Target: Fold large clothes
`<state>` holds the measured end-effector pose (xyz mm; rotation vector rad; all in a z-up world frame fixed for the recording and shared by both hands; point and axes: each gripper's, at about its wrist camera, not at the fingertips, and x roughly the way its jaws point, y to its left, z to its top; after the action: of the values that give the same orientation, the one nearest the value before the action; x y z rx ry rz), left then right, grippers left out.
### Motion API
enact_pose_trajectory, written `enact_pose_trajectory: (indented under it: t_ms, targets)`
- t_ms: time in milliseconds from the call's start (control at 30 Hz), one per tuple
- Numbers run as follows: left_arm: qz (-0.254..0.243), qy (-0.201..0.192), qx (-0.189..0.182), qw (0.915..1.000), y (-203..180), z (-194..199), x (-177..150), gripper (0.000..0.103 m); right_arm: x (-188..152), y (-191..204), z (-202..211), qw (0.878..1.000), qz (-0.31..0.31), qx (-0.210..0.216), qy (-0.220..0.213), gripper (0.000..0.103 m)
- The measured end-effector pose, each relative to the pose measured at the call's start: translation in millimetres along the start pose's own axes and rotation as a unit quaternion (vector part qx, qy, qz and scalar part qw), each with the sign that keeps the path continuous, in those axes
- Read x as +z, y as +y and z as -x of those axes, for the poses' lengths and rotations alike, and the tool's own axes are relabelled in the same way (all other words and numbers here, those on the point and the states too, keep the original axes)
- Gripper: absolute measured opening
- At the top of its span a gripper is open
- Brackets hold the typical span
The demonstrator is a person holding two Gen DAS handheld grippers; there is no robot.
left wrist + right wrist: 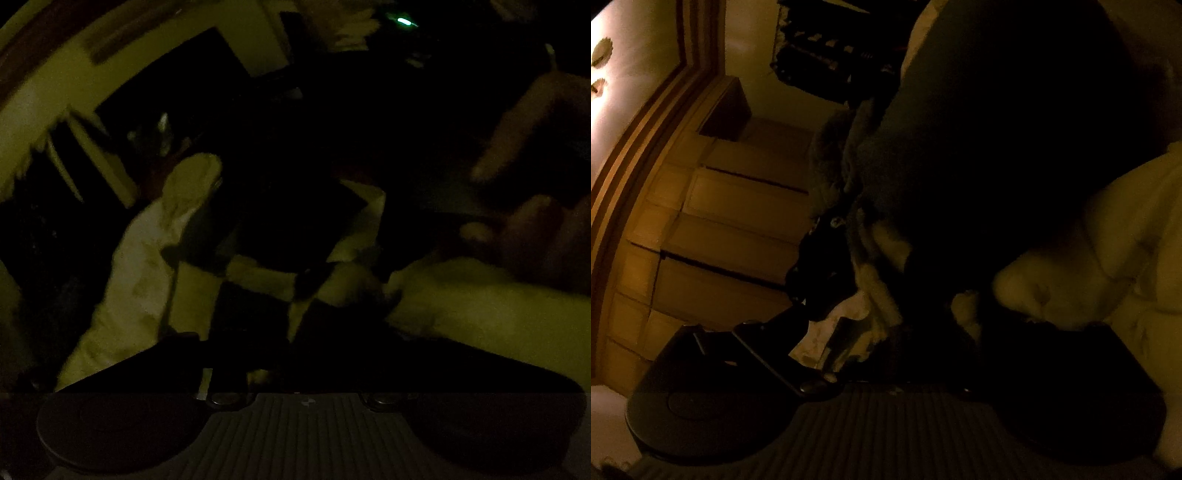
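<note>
Too dark to tell my L gripper [295, 325] or R gripper [827, 332] state; dark garment [997, 147] bunched on pale bedding [1126, 240] btwn them, so blind pull cd drag bedding.

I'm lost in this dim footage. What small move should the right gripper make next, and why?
Probably lift the right gripper slightly and draw the dark garment away from the pale bedding. The garment hangs bunched in front of the gripper, with pale fabric at its fingers, so it needs spreading before any fold. Whether the fingers are shut is too dark to tell.
</note>
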<state>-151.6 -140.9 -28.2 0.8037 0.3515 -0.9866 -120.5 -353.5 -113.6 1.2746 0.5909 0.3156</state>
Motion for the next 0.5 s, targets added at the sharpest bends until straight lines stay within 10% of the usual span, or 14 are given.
enact_pose_trajectory:
  t_ms: [100, 267, 500]
  targets:
    - [0.101, -0.006, -0.050, 0.9937, 27.6, 4.4, -9.8, 0.065, 0.8, -4.5, -1.8, 1.000, -0.010, 0.002, 0.000, 0.101]
    - [0.348, 0.001, -0.167, 0.9226, 104.1, 0.4, -51.2, 0.058, -1.1, -2.2, -3.1, 1.000, -0.004, -0.015, 0.002, 0.101]
    - [0.319, -0.012, -0.150, 0.9358, 88.4, 17.4, -48.3, 0.059, -2.7, 14.7, -24.0, 0.996, 0.019, -0.082, 0.026, 0.097]
